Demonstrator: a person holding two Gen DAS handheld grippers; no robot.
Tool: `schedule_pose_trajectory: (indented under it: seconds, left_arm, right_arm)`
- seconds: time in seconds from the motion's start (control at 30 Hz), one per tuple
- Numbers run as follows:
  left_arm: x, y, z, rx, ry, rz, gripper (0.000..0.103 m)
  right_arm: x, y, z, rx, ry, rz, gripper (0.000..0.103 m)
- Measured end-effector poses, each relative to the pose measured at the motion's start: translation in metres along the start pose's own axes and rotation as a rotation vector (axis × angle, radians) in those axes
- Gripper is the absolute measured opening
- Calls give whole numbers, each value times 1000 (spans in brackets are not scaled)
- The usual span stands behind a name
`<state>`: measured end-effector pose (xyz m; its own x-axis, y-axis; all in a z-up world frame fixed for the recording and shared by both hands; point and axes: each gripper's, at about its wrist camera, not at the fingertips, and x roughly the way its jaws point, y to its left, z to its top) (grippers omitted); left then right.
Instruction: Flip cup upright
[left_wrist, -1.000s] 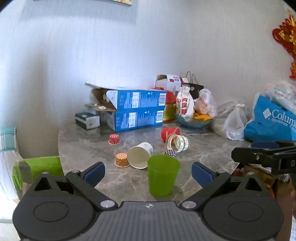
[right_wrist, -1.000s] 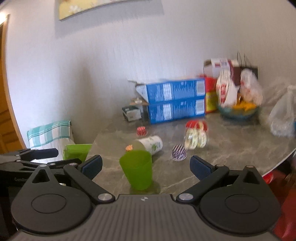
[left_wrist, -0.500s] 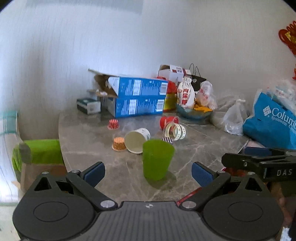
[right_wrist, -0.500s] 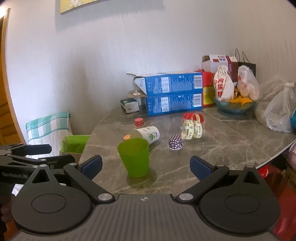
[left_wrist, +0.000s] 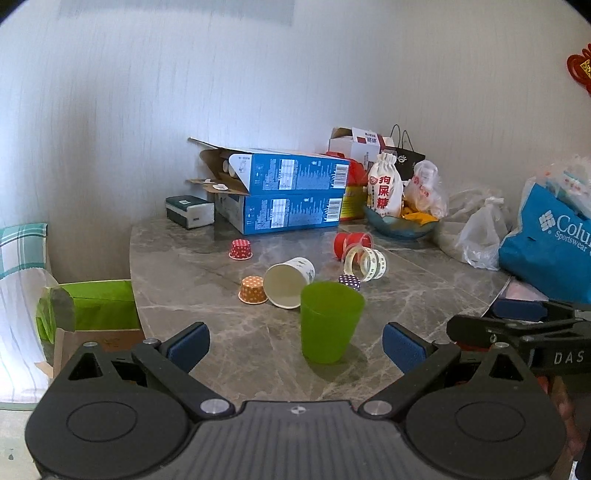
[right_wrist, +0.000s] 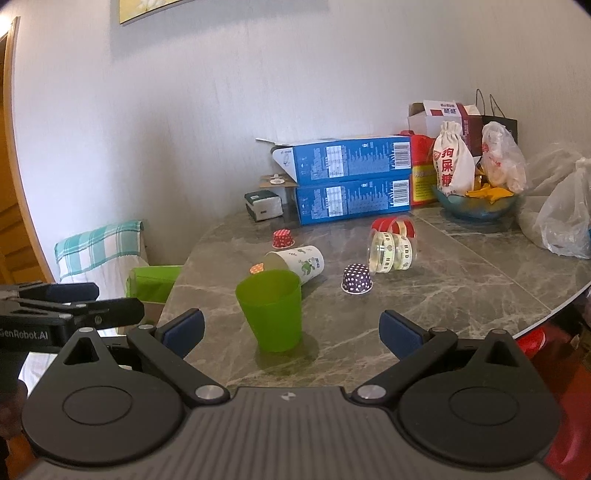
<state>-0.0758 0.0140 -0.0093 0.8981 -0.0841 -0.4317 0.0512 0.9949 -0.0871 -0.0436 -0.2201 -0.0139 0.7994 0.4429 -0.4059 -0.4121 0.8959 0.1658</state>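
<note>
A green plastic cup (left_wrist: 328, 321) stands upright, mouth up, near the front edge of the grey marble table (left_wrist: 207, 273); it also shows in the right wrist view (right_wrist: 271, 309). Behind it a white paper cup (left_wrist: 288, 282) lies on its side, and it appears in the right wrist view (right_wrist: 297, 263) too. My left gripper (left_wrist: 295, 345) is open and empty, a little short of the green cup. My right gripper (right_wrist: 291, 332) is open and empty, also just short of it.
Small dotted paper cups stand around: red (left_wrist: 240, 249), orange (left_wrist: 253, 290), purple (right_wrist: 356, 278). A clear cup with tape (right_wrist: 391, 249) lies on its side. Blue boxes (left_wrist: 288, 192), a snack bowl (right_wrist: 476, 203) and bags (left_wrist: 550, 240) line the back. A green box (left_wrist: 92, 304) sits left of the table.
Both grippers have drawn back and risen slightly from the green cup, which stays upright on the table. The jaws stay open.
</note>
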Motion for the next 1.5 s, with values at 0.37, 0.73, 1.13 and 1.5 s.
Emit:
schedule_pose_trajectory:
  seconds: [0.37,0.73,1.13,1.5]
  left_arm:
    - [4,-2,2,-18,2,1,101]
    - [5,-8,3,-10,5,-6,101]
    - [7,-12,5,-16,-1,-10,101]
    - [6,-13,5,-22,-3,-9,101]
  right_arm:
    - [2,-10,2,22,16,2,102]
    - [3,-13,1,24,24,15,102]
    - [3,-13,3,13,15,19,102]
    - [2,-15,2,25,9,22,102]
